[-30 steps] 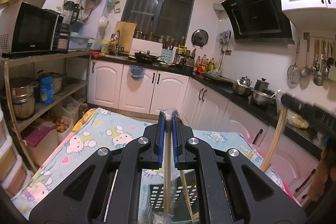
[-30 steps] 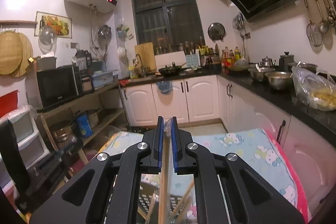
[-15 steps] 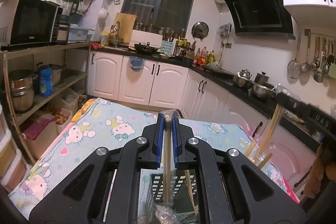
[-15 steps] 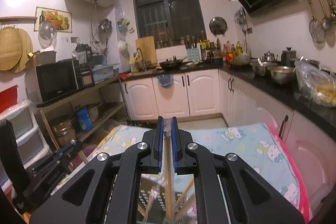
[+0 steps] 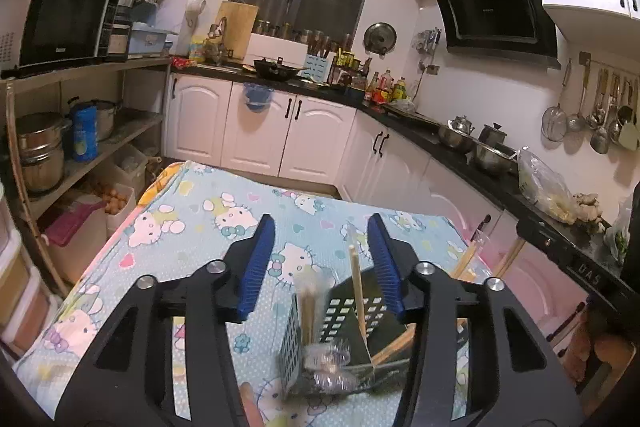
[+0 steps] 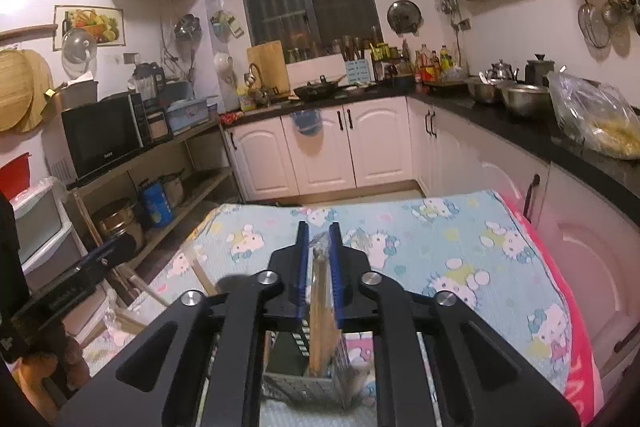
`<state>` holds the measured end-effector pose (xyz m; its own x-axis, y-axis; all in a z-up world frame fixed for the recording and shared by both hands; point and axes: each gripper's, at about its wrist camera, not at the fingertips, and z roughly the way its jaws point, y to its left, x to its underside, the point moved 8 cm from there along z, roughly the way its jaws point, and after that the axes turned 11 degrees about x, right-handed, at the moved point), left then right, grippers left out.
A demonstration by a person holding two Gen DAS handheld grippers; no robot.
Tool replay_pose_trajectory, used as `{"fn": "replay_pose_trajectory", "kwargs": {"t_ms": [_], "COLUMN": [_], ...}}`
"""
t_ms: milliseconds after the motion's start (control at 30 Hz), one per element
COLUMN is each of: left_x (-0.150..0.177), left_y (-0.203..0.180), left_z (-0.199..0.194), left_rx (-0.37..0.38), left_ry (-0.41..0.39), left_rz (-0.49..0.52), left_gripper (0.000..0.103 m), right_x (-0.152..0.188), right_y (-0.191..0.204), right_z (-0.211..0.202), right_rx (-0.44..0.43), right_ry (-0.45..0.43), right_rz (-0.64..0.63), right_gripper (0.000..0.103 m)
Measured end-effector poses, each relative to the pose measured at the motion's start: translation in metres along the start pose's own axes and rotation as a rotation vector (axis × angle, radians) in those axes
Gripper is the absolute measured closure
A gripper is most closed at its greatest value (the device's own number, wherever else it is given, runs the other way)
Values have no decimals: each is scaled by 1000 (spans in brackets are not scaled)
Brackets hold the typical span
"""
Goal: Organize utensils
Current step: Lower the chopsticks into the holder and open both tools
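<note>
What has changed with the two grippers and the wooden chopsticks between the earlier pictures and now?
The left gripper let go: its jaws are opening, and its wrapped wooden chopsticks drop blurred into the black perforated utensil holder. The right gripper came down toward the holder; its jaws are starting to open with its chopsticks between them. The cartoon-cat tablecloth stayed as it was.

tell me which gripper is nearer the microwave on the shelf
Left. The left gripper is on the microwave's side of the table; the right gripper works on the side by the black counter, farther away.
</note>
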<state>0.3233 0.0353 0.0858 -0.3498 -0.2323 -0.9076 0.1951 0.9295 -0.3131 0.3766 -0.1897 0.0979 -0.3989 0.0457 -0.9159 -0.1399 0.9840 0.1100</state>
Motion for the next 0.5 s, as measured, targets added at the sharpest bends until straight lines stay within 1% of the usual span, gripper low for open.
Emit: {"fn": "replay_pose_trajectory", "kwargs": {"t_ms": [100, 167, 233, 333, 400, 467, 500], "left_x": [3, 3, 6, 10, 12, 15, 16], "left_y": [-1, -2, -2, -2, -2, -1, -1], "left_z": [-5, -5, -9, -16, -20, -26, -28], "left_rx": [7, 6, 6, 2, -1, -2, -4], "left_ry": [5, 8, 12, 12, 14, 13, 12], "left_rz": [-2, -3, -7, -14, -20, -30, -33], "left_gripper": [51, 46, 43, 37, 30, 29, 27], "right_x": [6, 8, 11, 15, 19, 23, 25], "right_y": [-2, -4, -3, -3, -3, -4, -6], "right_z": [-4, -7, -11, -16, -18, -21, -22], "right_rx": [2, 0, -2, -3, -4, -5, -6], "right_ry": [10, 13, 15, 18, 24, 31, 34], "right_rz": [-1, -5, -13, -24, -28, -29, -31], "right_gripper": [87, 82, 76, 73, 71, 70, 68]}}
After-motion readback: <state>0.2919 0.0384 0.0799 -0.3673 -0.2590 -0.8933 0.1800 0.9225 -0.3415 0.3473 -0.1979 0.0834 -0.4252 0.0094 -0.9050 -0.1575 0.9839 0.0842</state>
